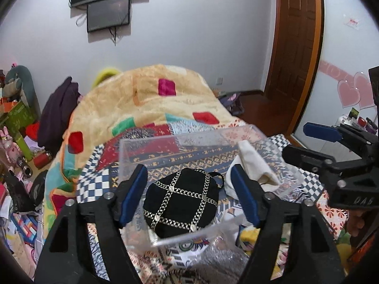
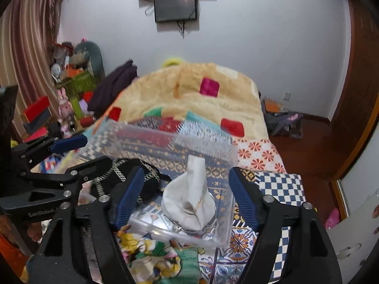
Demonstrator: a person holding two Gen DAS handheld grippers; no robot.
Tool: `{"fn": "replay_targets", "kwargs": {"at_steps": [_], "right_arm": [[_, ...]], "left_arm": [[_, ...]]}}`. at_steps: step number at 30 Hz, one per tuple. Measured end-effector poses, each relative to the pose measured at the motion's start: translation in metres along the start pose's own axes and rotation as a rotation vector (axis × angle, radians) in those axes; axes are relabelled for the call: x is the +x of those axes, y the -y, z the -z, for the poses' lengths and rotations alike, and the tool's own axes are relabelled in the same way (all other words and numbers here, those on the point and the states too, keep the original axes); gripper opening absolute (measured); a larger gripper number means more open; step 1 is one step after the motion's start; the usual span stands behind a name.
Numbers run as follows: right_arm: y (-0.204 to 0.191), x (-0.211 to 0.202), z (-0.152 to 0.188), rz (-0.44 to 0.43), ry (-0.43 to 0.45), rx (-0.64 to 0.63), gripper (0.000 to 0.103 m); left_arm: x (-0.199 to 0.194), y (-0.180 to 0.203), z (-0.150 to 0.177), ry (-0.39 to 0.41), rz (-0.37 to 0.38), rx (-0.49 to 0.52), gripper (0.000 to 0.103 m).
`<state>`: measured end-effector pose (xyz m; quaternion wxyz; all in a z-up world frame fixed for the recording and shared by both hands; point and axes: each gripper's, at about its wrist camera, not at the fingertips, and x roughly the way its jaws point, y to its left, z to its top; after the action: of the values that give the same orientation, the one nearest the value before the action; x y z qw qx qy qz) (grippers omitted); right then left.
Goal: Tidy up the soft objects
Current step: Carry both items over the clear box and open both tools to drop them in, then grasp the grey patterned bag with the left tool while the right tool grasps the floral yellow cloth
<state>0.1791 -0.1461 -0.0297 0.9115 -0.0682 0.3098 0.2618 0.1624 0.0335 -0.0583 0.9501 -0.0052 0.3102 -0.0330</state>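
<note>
Left gripper [image 1: 189,195]: matte black frame w/ triangular cutouts, silver pivot screws, blue ribbed pads [image 1: 132,196] lining the fingers. Right gripper [image 2: 186,197]: same build, blue pads [image 2: 129,197], silver screws. White "GenRobot" lettering is showing on left unit's body in right wrist view; "DAS" embossed on right unit's.

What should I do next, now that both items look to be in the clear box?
Probably back both grippers away from the box. The black pouch and white cloth lie inside it, and the left gripper and right gripper both stand open, holding nothing. Then look for further soft things.
</note>
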Motion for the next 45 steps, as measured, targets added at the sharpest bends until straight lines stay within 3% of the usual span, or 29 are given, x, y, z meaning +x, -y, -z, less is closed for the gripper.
{"fn": "replay_targets", "kwargs": {"at_steps": [2,8,22,28,30,38,45], "right_arm": [[-0.001,-0.013,0.002,-0.012,0.024,0.001,0.081],[-0.01,-0.03,0.018,-0.028,0.034,-0.025,0.082],[-0.023,-0.006,0.077,-0.078,-0.1,-0.023,0.082],[-0.023,0.005,0.089,-0.108,-0.145,-0.015,0.081],[-0.026,0.006,0.091,-0.112,-0.148,-0.022,0.076],[-0.033,0.01,0.096,-0.15,-0.18,-0.043,0.034],[-0.032,0.001,0.093,-0.139,-0.137,-0.05,0.02]], "left_arm": [[-0.014,0.001,0.003,0.031,-0.002,-0.003,0.083],[-0.04,0.01,0.021,0.057,0.002,0.012,0.088],[-0.008,0.026,0.08,-0.094,0.032,-0.018,0.088],[-0.002,0.019,0.094,-0.118,0.039,-0.046,0.08],[-0.002,0.018,0.097,-0.123,0.061,-0.055,0.074],[0.001,0.02,0.11,-0.158,0.129,-0.071,0.05],[-0.007,0.021,0.111,-0.15,0.153,-0.083,0.032]]}}
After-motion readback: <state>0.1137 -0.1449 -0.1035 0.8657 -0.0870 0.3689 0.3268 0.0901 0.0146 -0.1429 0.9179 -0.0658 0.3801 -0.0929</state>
